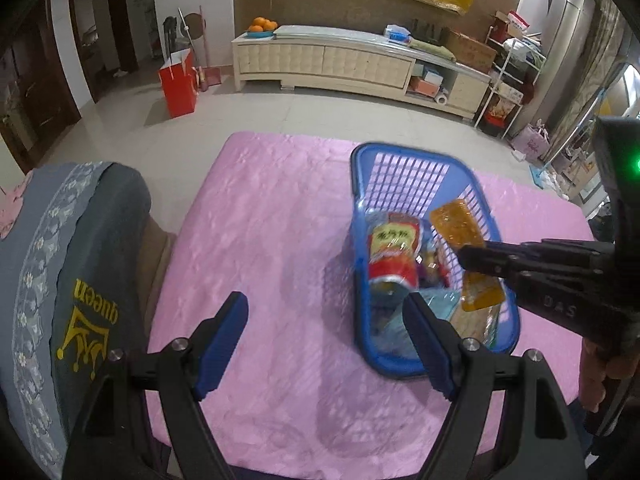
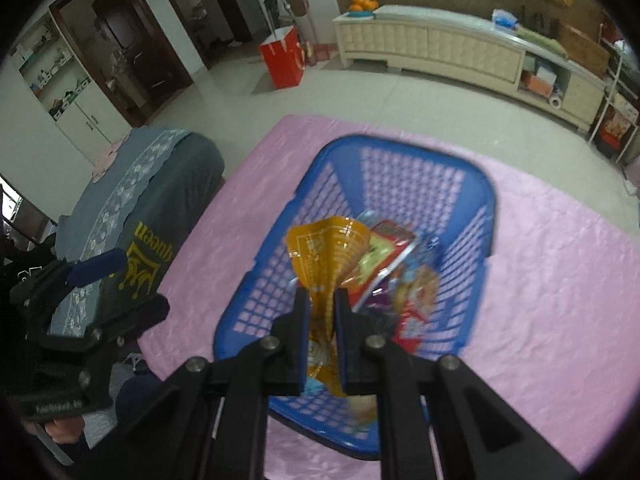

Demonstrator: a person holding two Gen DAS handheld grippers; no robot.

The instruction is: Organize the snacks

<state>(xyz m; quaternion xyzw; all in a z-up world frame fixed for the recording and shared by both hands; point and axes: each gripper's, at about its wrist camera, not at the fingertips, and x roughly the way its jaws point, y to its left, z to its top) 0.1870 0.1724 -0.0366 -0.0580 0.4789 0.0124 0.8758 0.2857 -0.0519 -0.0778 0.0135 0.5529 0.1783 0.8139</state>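
My right gripper (image 2: 322, 300) pinches the orange packet (image 2: 326, 248) above the blue basket (image 2: 400, 160), left gripper (image 1: 326, 320) wide and empty beside it; releasing off-centre could drop it outside the rim.

Blue basket (image 2: 404, 184) motion-blurred, snack packets (image 2: 404, 280) inside smeared, labels unreadable, orange packet (image 2: 328, 248) partly hidden between jaws
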